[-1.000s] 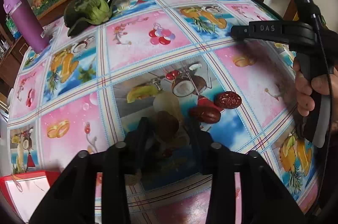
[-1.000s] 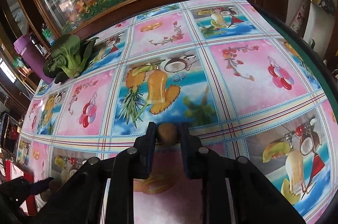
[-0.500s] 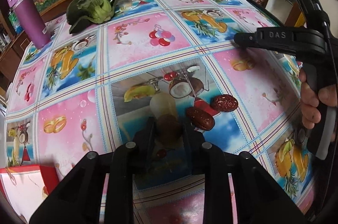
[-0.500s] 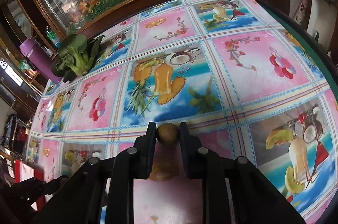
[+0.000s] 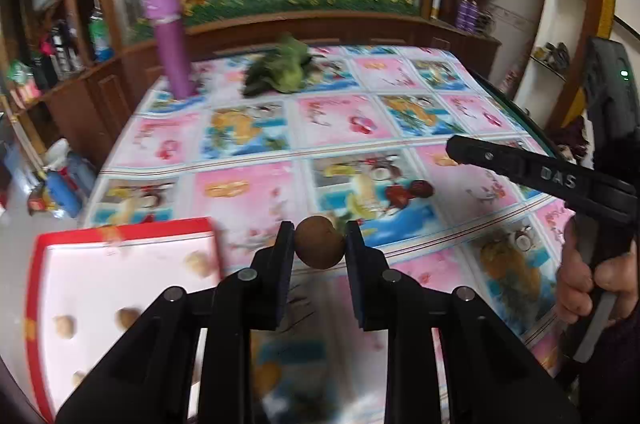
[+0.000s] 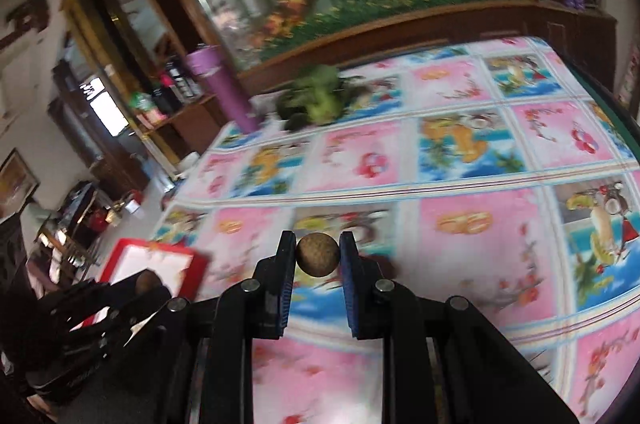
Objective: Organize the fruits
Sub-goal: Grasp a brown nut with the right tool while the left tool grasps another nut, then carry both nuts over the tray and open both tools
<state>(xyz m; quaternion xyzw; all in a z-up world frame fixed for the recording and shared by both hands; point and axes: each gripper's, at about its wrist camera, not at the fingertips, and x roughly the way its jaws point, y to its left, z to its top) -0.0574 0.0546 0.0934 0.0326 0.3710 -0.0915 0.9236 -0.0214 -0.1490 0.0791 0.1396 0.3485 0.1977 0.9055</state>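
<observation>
Fruit-print cloth covers the bench [image 5: 360,127]; planted glass backdrop behind. Left gripper [image 5: 320,244] fingers closed on a brown round fruit [image 5: 320,242], held above the cloth just right of the red-rimmed white tray [image 5: 120,264] holding several pale fruits. Right gripper [image 6: 318,256] fingers pinch a speckled round fruit [image 6: 318,254] above the cloth. Two red dates [image 5: 410,191] lie mid-bench. Leafy greens [image 5: 280,71] and purple bottle [image 5: 170,43] far side.
</observation>
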